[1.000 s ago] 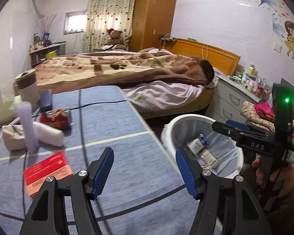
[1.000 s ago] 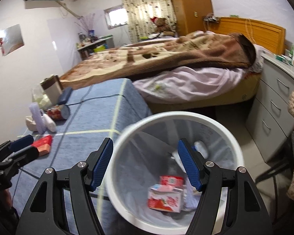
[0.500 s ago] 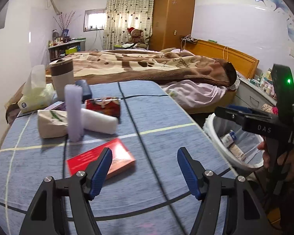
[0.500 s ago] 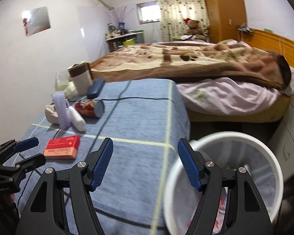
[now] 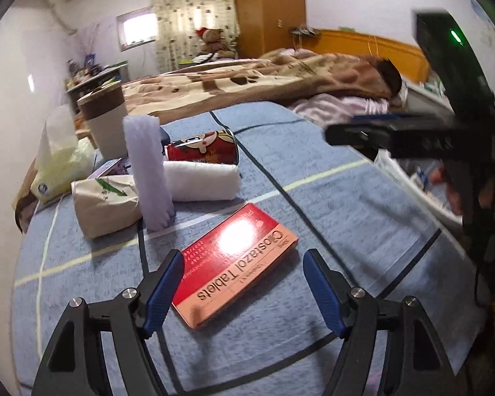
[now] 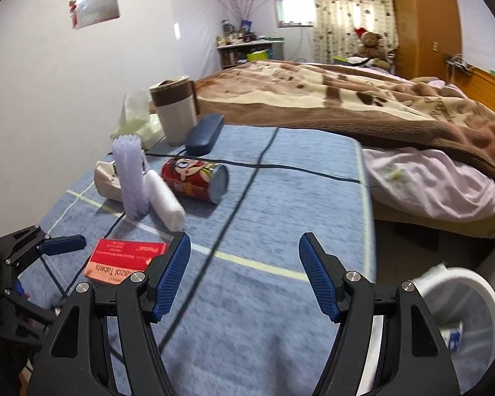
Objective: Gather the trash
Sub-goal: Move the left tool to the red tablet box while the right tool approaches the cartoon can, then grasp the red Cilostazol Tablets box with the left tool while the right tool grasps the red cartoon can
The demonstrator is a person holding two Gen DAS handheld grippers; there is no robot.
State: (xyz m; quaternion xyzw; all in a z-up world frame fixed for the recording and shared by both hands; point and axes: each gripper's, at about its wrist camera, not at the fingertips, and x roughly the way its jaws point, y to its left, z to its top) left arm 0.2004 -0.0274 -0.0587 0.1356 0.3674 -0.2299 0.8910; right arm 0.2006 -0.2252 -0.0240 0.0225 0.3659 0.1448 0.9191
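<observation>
Home bedroom. Bed (image 6: 363, 99) with brown patterned blanket (image 5: 264, 82), wooden headboard (image 5: 373, 46), tall wooden wardrobe (image 5: 267, 10), curtained window (image 6: 295, 8), teddy bear (image 6: 371, 46) by the curtain, cluttered shelf (image 6: 247, 44) along the far wall.

Red tablet box (image 5: 234, 264), blue striped cloth (image 6: 280, 204), white bin (image 6: 472, 297)

My left gripper (image 5: 242, 288) has black angular arms, silver screw heads and ribbed blue pads (image 5: 163, 288). The right gripper (image 6: 244, 279) matches it (its black housing shows a green light at upper right of the left view).
</observation>
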